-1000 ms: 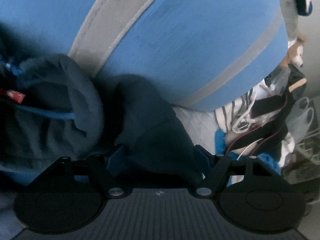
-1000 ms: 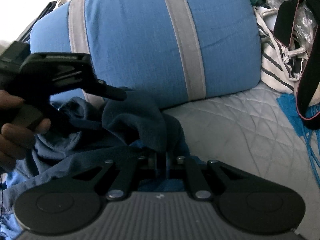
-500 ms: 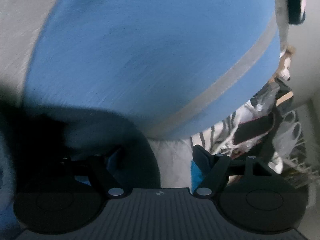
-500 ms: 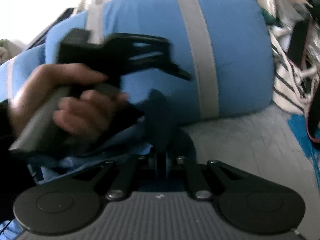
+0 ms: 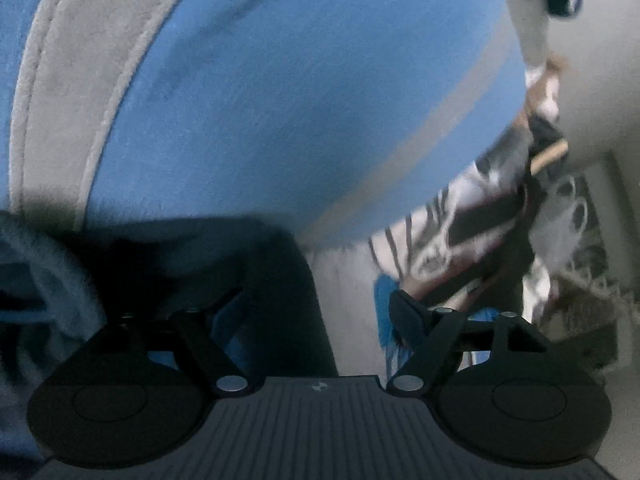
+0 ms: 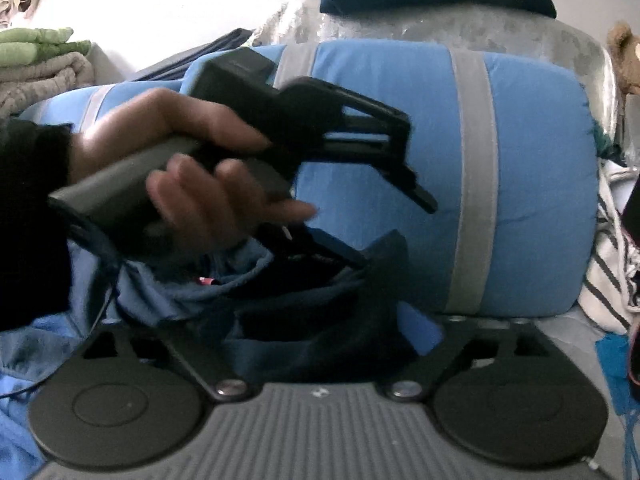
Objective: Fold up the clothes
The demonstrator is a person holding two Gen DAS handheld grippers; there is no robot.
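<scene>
A dark navy hooded garment [image 6: 320,320] with a lighter blue lining and a red-tipped drawstring lies crumpled against the pillow, on the bed [image 6: 568,332]. My right gripper [image 6: 312,328] is opening, its jaws wide; the cloth bunches between them and the pads stand off it. A hand holds my left gripper [image 6: 412,164] above the garment, in front of the pillow. In the left wrist view, my left gripper [image 5: 312,304] is opening. The navy cloth [image 5: 248,264] lies by its left finger, and bare bed [image 5: 344,300] shows beside the right finger.
A big blue pillow with grey stripes [image 6: 532,184] [image 5: 280,100] stands right behind the garment. White striped fabric [image 6: 608,280] [image 5: 440,220] and dark straps pile up at the right. Folded green and grey blankets [image 6: 36,56] sit far left. A teddy bear [image 6: 624,56] is at the right edge.
My right gripper was shut on a fold of the navy cloth and now stands wide open. The hand with the left gripper rose and moved right across the pillow.
</scene>
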